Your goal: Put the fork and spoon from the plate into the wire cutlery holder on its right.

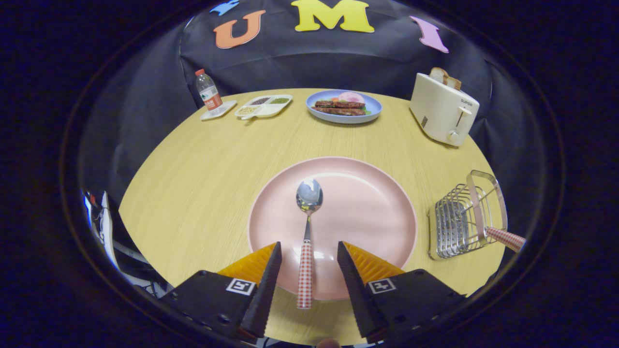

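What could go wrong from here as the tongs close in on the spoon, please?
The open tongs straddle the spoon at its checked handle, which overhangs the pink plate rim; gripping that far back could let the bowl end droop or swing. The wire cutlery holder already has a checked handle leaning out of it, so the spoon might knock it. The holder stands near the table edge, so a nudge might shift it off.

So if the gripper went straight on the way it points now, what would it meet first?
Probably the spoon: its checked handle lies between the open fingers of the gripper, bowl just ahead on the pink plate. Height above it is unclear.
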The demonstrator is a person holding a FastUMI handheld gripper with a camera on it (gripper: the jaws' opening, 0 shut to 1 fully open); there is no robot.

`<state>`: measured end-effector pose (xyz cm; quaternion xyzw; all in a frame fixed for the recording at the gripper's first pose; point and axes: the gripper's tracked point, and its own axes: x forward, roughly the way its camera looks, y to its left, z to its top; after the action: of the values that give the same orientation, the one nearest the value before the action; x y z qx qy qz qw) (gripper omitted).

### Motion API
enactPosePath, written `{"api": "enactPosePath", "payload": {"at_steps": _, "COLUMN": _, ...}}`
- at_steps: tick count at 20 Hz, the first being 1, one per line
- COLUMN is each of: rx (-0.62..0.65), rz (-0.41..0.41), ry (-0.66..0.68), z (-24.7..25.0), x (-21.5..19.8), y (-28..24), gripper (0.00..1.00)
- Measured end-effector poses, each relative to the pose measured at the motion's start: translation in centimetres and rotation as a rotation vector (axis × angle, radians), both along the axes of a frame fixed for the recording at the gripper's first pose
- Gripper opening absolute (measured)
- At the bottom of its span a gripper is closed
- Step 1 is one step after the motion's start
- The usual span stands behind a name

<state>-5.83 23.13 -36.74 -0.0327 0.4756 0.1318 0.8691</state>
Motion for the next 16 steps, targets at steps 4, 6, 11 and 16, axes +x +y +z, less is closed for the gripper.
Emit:
{"api": "enactPosePath", "payload": {"at_steps": 4, "rx": -0.031, "rz": 0.013, "ry": 0.041, "z": -1.4, "x": 0.2, "y": -0.2, "gripper": 0.40}}
{"api": "enactPosePath", "payload": {"at_steps": 6, "rx": -0.025, "rz": 0.009, "ry": 0.054, "z": -1.3, "x": 0.1, "y": -0.2, "gripper": 0.26}}
{"api": "enactPosePath", "payload": {"at_steps": 11, "rx": -0.058, "rz": 0.038, "ry": 0.099, "z": -0.6, "x": 0.2, "y": -0.9, "gripper": 0.05}}
{"api": "enactPosePath", "payload": {"at_steps": 16, "rx": -0.005, "rz": 0.009, "ry": 0.146, "z": 3.6, "x": 0.7, "y": -2.0, "gripper": 0.05}}
